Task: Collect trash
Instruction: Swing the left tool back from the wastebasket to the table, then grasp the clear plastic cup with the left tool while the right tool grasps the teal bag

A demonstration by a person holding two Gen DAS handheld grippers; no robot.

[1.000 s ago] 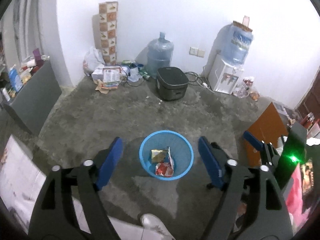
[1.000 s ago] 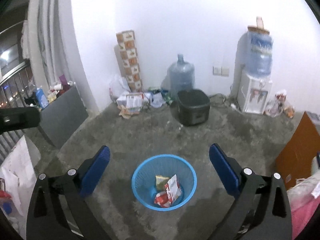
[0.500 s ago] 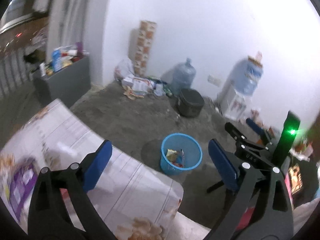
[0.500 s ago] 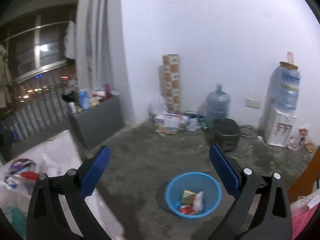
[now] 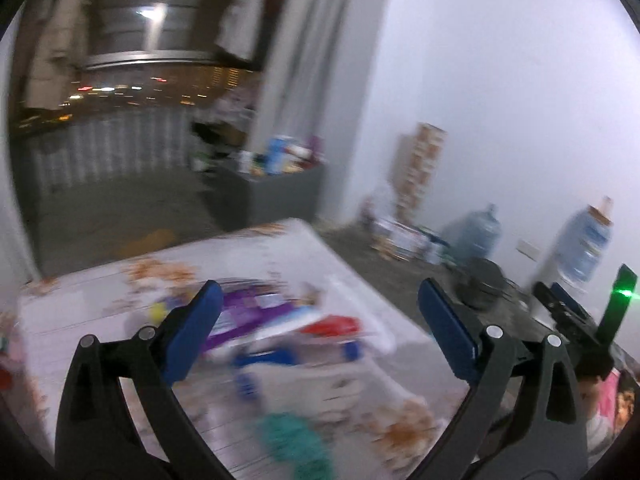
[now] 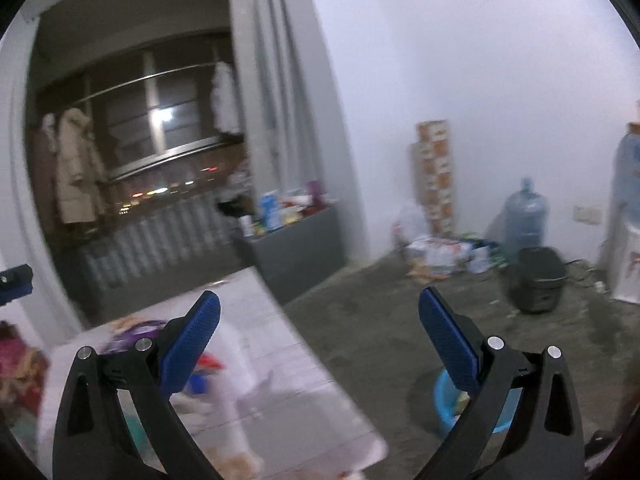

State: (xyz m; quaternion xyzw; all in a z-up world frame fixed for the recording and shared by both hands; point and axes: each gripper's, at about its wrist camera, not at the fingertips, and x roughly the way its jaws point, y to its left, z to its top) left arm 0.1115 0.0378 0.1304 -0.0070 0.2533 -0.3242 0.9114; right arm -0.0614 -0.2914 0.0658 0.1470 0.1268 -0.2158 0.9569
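Biggest thing in view is the surface (image 5: 352, 280), covered in a white cloth with orange prints, and that's where the trash is sitting. Everything's smeared with motion blur, so details are rough.

On it there's a loose pile of wrappers (image 5: 280, 324): a purple packet, something red, some blue bits, and a teal clump closer to the camera. The right wrist view only catches the edge of that pile, off to the left.

The blue bin (image 6: 448, 404) is down on the concrete floor beside the surface, mostly hidden behind the right gripper's finger, so I can't see what's in it.

Left gripper (image 5: 320, 336) hangs above the pile, jaws wide apart, nothing between them. Right gripper (image 6: 320, 340) sits over the surface edge and floor, jaws also spread wide and empty.

My guess on handling: these look like thin plastic snack packets, so super light, crinkly, floppy and a bit slick. Nothing breakable. I'd pinch a flat one near its middle or along a crumpled fold rather than a loose corner, since a corner could slide out. Watch the cloth too, it'd be easy to grab it along with a packet.
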